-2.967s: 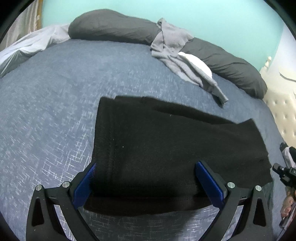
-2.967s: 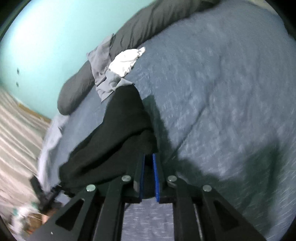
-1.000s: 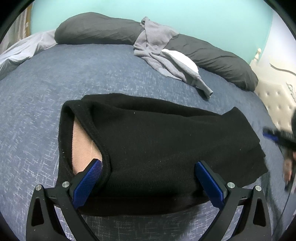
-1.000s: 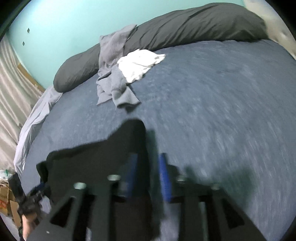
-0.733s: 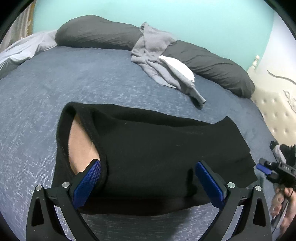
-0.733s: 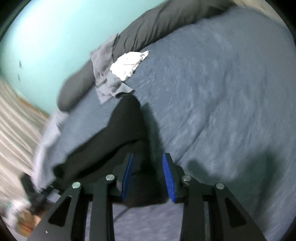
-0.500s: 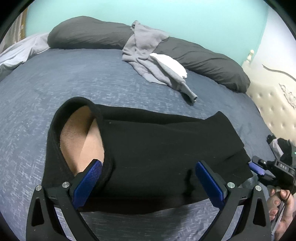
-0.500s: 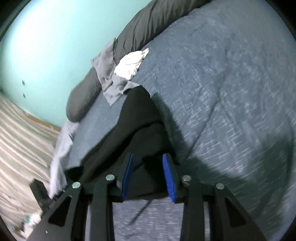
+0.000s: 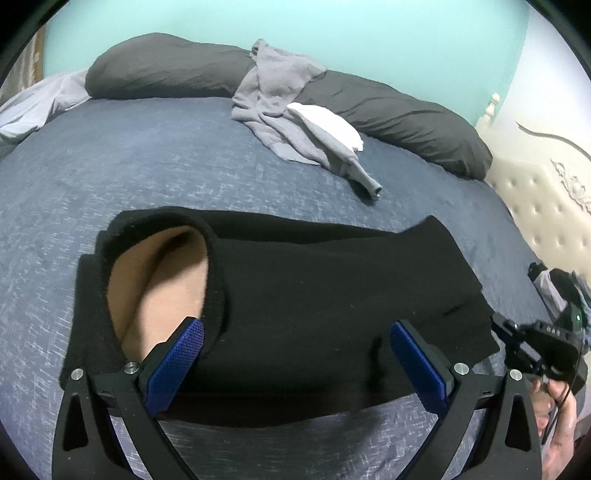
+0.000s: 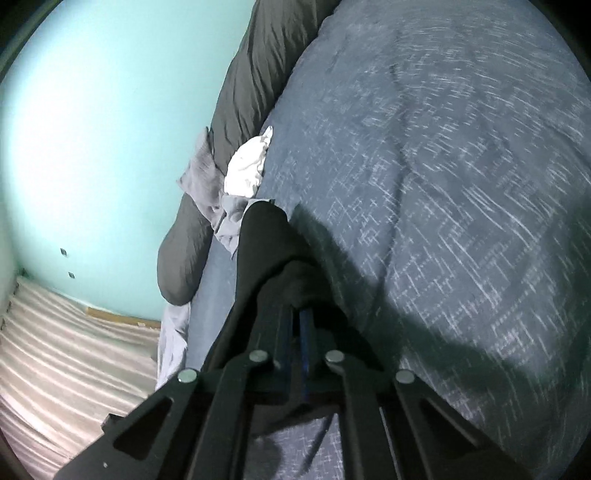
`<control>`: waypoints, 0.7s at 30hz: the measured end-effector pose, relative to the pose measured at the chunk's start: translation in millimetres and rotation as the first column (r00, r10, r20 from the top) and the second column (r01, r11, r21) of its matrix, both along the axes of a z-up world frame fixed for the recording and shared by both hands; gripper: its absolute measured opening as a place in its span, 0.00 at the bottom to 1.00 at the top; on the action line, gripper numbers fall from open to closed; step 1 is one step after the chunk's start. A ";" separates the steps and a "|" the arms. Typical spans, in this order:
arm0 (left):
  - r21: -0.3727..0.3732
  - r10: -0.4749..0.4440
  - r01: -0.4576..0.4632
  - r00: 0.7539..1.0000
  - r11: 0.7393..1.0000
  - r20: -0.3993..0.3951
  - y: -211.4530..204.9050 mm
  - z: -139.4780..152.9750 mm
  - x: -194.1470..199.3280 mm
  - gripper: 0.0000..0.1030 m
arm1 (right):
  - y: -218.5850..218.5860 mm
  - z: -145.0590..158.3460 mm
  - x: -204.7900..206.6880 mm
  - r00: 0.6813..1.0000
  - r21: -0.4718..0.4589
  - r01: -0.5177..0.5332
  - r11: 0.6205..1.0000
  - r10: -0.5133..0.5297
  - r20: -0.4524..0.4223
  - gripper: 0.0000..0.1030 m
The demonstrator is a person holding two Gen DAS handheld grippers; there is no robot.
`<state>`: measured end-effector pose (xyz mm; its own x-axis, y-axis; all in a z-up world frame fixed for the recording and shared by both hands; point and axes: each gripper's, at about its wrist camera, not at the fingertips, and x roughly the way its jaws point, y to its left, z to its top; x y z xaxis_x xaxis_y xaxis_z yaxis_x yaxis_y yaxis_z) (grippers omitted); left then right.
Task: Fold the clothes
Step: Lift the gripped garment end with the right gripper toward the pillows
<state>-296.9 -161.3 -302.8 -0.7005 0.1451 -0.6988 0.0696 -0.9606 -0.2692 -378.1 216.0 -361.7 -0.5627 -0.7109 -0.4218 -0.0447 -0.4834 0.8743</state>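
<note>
Clothes number three on the blue bedspread (image 9: 155, 173): one black garment (image 9: 314, 295) lying folded across the near part of the bed, one grey garment (image 9: 280, 107) crumpled against the far pillows, and one white cloth (image 9: 328, 122) resting on the grey one. Two dark grey pillows (image 9: 166, 70) lie end to end along the turquoise wall (image 9: 332, 33).

The black garment's left end gapes, showing a tan lining (image 9: 159, 284). The left gripper (image 9: 295, 354) stands wide open over the garment's near edge, its two blue pads (image 9: 175, 363) clamping nothing. The right gripper (image 10: 295, 321) is pinched shut on the black garment's right end, cloth bunched between its pads. One hand (image 9: 554, 413) shows at the right edge, holding that gripper.
</note>
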 end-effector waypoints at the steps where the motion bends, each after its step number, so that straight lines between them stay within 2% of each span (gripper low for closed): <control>1: 0.001 0.008 -0.008 1.000 1.000 0.000 -2.6 -0.1 0.1 1.00 | 2.2 0.5 3.6 1.000 0.000 0.017 1.000 -0.017 -0.003 0.02; 5: 0.010 0.023 -0.023 1.000 1.000 0.005 -12.0 -1.3 0.8 1.00 | 6.8 0.7 15.9 0.998 -0.002 0.062 0.998 -0.062 -0.006 0.02; 8: 0.016 0.034 -0.033 0.999 0.999 -0.009 -19.6 4.1 4.1 1.00 | 2.5 -7.4 17.2 0.998 -0.015 0.056 0.998 -0.056 0.021 0.02; 9: 0.018 0.040 -0.040 0.999 0.999 -0.014 -23.2 6.2 5.3 1.00 | 4.6 -9.8 17.1 0.997 -0.023 0.069 0.997 -0.068 0.037 0.06; 12: 0.028 0.062 -0.062 0.998 0.998 -0.017 -34.5 8.9 7.5 1.00 | 11.5 -10.3 22.4 0.993 -0.027 0.098 0.995 -0.096 0.061 0.07; 13: 0.031 0.068 -0.068 0.998 0.997 -0.015 -37.9 8.8 8.3 1.00 | 13.8 -9.7 24.8 0.992 -0.026 0.106 0.994 -0.104 0.066 0.17; 14: 0.035 0.074 -0.073 0.997 0.997 -0.013 -41.3 8.8 9.1 1.00 | 16.2 -9.2 27.2 0.991 -0.026 0.115 0.993 -0.113 0.071 0.36; 15: 0.038 0.080 -0.079 0.997 0.996 -0.011 -44.7 8.7 9.8 1.00 | 18.1 -8.8 29.8 0.990 -0.027 0.122 0.992 -0.120 0.077 0.41; 19: 0.041 0.106 -0.105 0.994 0.994 -0.024 -61.4 15.3 17.8 1.00 | 15.6 -10.4 39.0 0.989 -0.023 0.123 0.992 -0.120 0.089 0.50; 21: 0.038 0.121 -0.120 0.992 0.992 -0.027 -70.7 16.1 21.5 1.00 | 11.1 -12.7 41.4 0.988 0.001 0.120 0.993 -0.120 0.093 0.51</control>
